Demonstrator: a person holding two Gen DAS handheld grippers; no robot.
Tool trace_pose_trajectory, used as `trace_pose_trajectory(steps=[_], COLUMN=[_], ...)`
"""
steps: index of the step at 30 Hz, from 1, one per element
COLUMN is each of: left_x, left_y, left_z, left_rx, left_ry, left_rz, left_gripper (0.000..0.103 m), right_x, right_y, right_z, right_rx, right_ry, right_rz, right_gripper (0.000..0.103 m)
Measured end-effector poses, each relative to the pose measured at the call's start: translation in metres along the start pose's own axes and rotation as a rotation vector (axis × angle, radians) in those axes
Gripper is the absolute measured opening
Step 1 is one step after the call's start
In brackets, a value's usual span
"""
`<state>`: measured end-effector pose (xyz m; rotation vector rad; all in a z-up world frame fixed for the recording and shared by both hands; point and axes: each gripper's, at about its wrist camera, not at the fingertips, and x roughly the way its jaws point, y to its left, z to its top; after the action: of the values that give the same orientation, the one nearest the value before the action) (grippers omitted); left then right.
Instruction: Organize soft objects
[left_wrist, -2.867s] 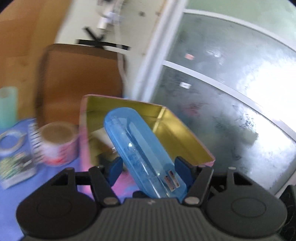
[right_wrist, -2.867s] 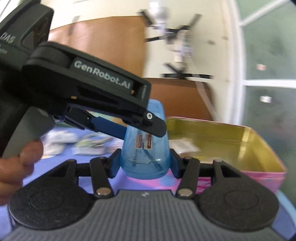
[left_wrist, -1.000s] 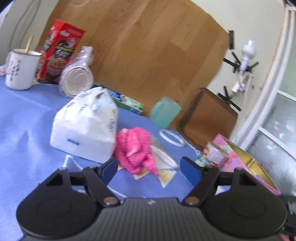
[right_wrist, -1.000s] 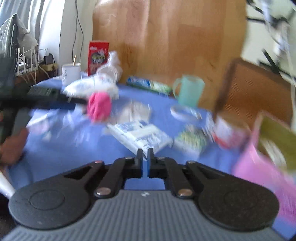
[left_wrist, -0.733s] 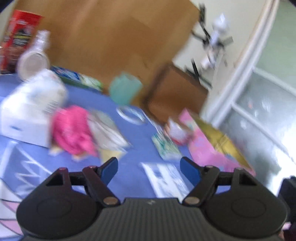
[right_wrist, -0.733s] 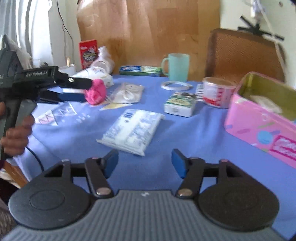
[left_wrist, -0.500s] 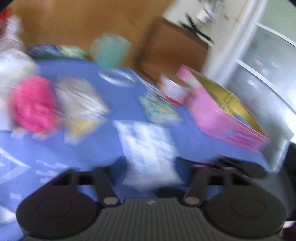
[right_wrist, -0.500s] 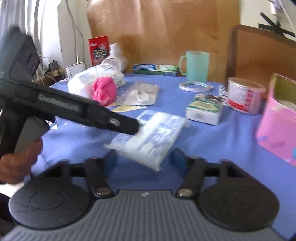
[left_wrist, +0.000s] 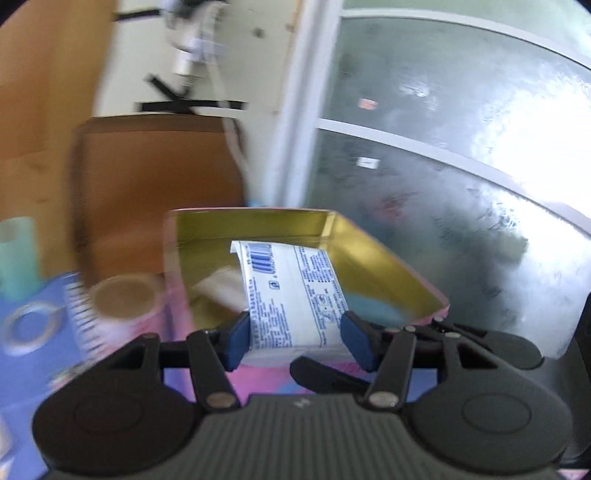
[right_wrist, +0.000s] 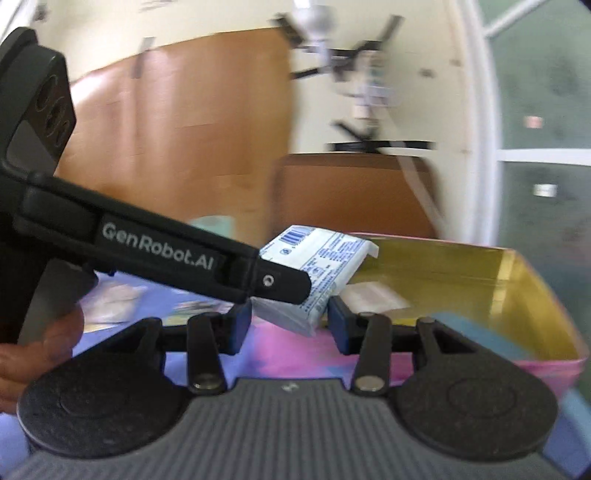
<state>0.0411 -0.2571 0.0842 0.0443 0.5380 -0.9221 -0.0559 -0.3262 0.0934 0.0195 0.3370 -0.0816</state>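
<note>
A soft white pack with blue print (left_wrist: 295, 295) is held between both grippers, over the near edge of the pink tin with a gold inside (left_wrist: 373, 258). My left gripper (left_wrist: 295, 336) is shut on its near end. My right gripper (right_wrist: 290, 323) is shut on the same pack (right_wrist: 317, 258), with the left gripper's arm (right_wrist: 166, 254) crossing in front. The tin (right_wrist: 480, 280) holds a blue case (right_wrist: 476, 332) and a pale packet (right_wrist: 373, 297).
A round tub (left_wrist: 123, 299), a tape ring (left_wrist: 31, 328) and a teal mug (left_wrist: 18, 254) sit on the blue cloth left of the tin. A brown chair back (left_wrist: 155, 177) stands behind. A frosted window (left_wrist: 461, 166) is at the right.
Both grippers dropped the blue case in the tin, swung left over the table, closed on the white pack and carried it back to the tin.
</note>
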Motion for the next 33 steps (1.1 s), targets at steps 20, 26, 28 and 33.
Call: trace_pose_trajectory(steps=[20, 26, 28, 33], left_x=[-0.010, -0.064, -0.076, -0.096], left_y=[0.013, 0.039, 0.050, 0.076], left_z=[-0.001, -0.044, -0.058, -0.093], left_rx=[-0.042, -0.039, -0.065, -0.121], left_ry=[-0.073, -0.062, -0.046, -0.001], left_rz=[0.010, 0.058, 0.073, 0.160], left_gripper=[0.067, 0.076, 0.076, 0.076], right_x=[-0.012, -0.021, -0.020, -0.018], right_y=[-0.046, 0.002, 0.018, 0.045], right_z=[-0.028, -0.046, -0.050, -0.060], right_rx=[0.266, 0.280, 0.268, 0.239], right_ry=[-0.055, 0.035, 0.076, 0.156], right_rz=[-0.195, -0.059, -0.023, 0.024], right_gripper=[0.047, 0.047, 0.047, 0.047])
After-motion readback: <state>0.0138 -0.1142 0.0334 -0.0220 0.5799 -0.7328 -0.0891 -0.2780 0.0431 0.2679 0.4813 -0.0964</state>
